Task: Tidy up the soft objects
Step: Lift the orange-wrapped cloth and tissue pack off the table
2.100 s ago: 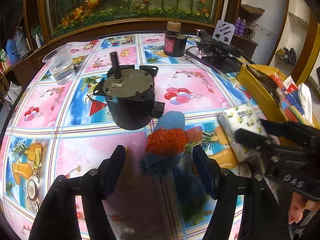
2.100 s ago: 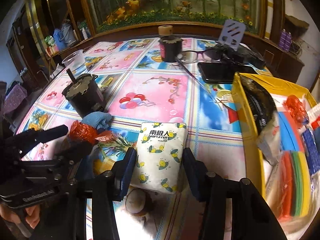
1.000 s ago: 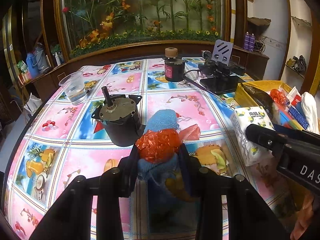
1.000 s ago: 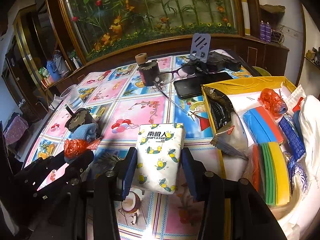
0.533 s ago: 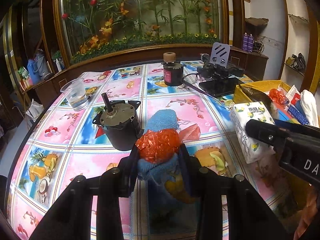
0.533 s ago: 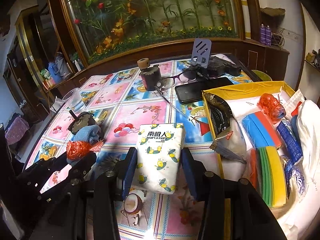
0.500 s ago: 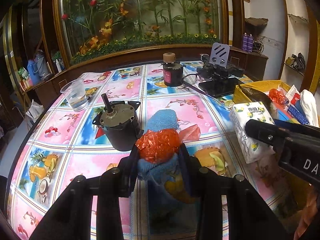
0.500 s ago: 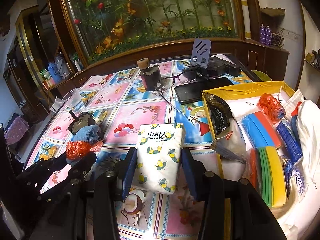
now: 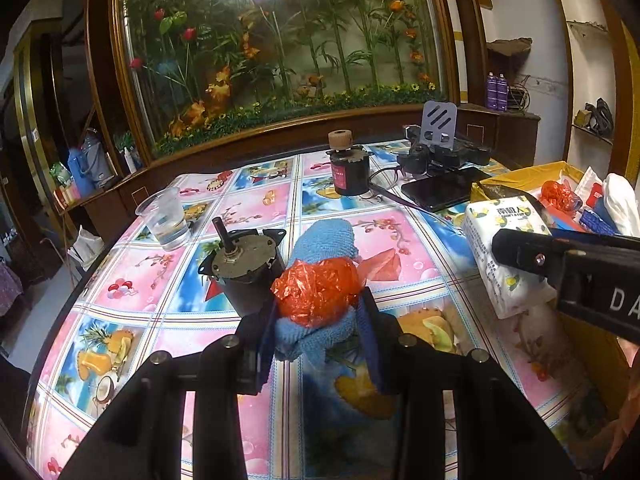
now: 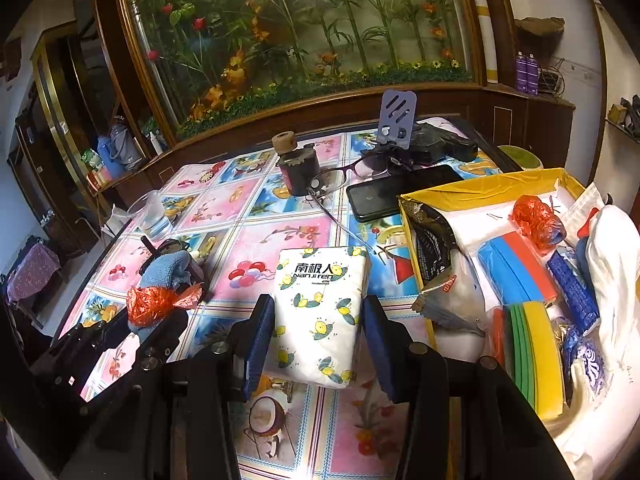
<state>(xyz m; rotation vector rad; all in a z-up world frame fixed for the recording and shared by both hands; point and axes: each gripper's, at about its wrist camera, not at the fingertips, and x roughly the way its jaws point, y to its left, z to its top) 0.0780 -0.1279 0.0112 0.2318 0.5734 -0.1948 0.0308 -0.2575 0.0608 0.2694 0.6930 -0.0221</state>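
Above the fruit-patterned bench [image 10: 256,216]: white lemon-print tissue pack [image 10: 320,312], clamped between right gripper [image 10: 318,340] fingers beside the yellow cardboard box [image 10: 480,190]. Blue terry cloth with crumpled orange plastic bag [image 9: 316,292], pinched between left gripper [image 9: 318,332] fingers.

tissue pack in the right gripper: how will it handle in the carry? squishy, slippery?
The tissue pack is probably light and compressible: the right gripper pinches only its lower part and it stands upright without sagging. Its glossy printed wrap looks slippery, so it could creep between the pads. Likely not fragile, so dropping it into the yellow box seems low risk.
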